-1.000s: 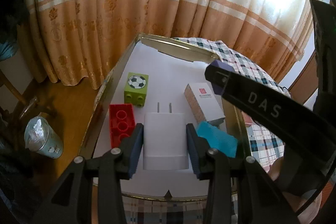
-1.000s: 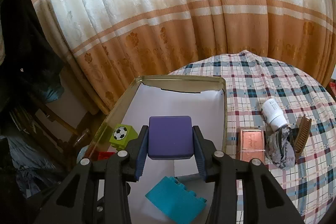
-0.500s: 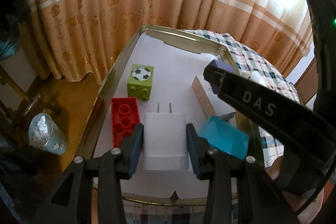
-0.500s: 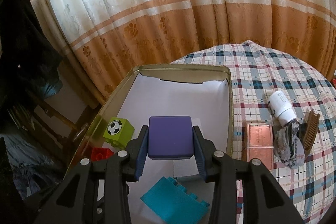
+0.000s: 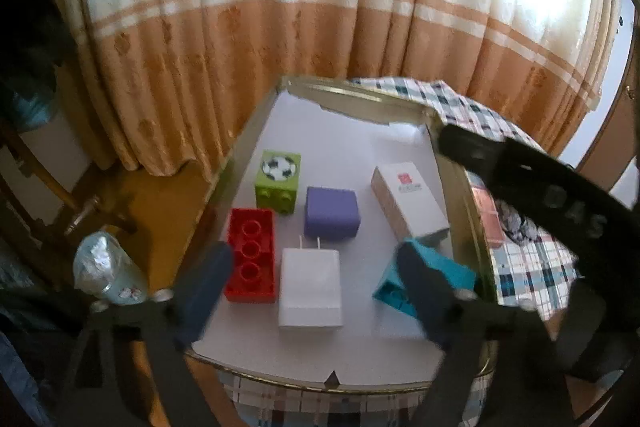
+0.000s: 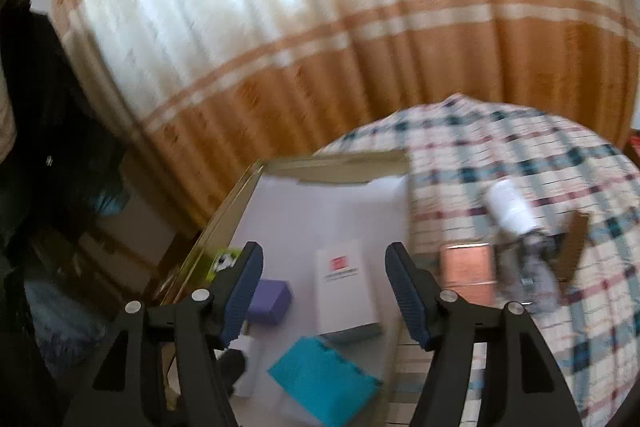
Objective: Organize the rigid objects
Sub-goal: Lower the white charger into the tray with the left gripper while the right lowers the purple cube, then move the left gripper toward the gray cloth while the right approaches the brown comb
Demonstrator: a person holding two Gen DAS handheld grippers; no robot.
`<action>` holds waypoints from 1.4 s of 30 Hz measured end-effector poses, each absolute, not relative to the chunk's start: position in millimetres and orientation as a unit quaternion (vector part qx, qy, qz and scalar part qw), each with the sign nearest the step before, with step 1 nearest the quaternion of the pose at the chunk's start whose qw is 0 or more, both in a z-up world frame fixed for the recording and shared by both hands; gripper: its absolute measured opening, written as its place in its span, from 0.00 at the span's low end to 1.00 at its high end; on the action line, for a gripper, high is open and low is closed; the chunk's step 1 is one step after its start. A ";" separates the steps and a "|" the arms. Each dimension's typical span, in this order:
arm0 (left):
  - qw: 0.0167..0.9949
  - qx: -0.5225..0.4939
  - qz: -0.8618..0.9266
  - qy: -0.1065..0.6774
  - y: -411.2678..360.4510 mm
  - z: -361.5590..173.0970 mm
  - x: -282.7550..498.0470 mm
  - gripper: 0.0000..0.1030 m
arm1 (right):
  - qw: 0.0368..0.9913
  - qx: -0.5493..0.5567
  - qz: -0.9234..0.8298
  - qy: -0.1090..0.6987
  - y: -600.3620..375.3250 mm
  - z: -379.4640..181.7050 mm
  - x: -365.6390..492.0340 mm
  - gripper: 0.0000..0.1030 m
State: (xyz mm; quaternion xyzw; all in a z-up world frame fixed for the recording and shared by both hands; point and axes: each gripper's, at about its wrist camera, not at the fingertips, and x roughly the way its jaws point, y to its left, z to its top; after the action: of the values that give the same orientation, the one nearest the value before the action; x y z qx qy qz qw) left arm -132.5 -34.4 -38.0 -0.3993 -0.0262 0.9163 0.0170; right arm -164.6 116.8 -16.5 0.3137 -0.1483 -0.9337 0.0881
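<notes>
A gold-rimmed tray point(image 5: 256, 115) lined with white paper holds a white charger point(image 5: 310, 287), a purple block point(image 5: 331, 213), a red brick point(image 5: 251, 261), a green football brick point(image 5: 278, 177), a white box point(image 5: 408, 203) and a teal brick point(image 5: 424, 279). My left gripper point(image 5: 312, 291) is open above the charger, with nothing held. My right gripper point(image 6: 322, 293) is open and empty above the tray. The purple block point(image 6: 270, 301), the white box point(image 6: 344, 285) and the teal brick point(image 6: 322, 383) show below it.
On the plaid tablecloth point(image 6: 520, 155) right of the tray lie a copper-coloured box point(image 6: 466, 273), a white bottle point(image 6: 512, 209), a grey bundle point(image 6: 528, 267) and a brown brush point(image 6: 574, 247). A curtain hangs behind. A silver bin point(image 5: 106, 271) stands on the floor at left.
My left gripper opened and let go of the white charger, which now lies in the tray. My right gripper opened, left the purple block in the tray, and rose away.
</notes>
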 end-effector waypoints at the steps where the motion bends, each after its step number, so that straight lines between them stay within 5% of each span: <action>1: 0.010 -0.396 0.918 -0.022 -33.1 -35.7 -131.2 0.99 | 0.077 0.302 -0.938 -0.151 123.0 -13.4 -158.7 0.71; 8: -0.004 -0.393 0.919 -0.007 -20.5 -34.7 -127.7 0.99 | 0.002 0.246 -0.958 -0.146 160.7 -5.4 -123.5 0.80; 42: 0.001 -0.375 0.925 0.063 42.3 -38.9 -105.2 0.99 | -0.131 0.279 -0.940 -0.143 258.1 -46.9 -78.5 0.80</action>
State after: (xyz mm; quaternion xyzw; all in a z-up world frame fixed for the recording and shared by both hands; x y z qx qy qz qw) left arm -105.2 42.3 -38.9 -0.3755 0.0632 0.9247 0.0009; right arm -78.5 258.1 -46.9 0.2792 -0.1435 -0.9404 -0.1307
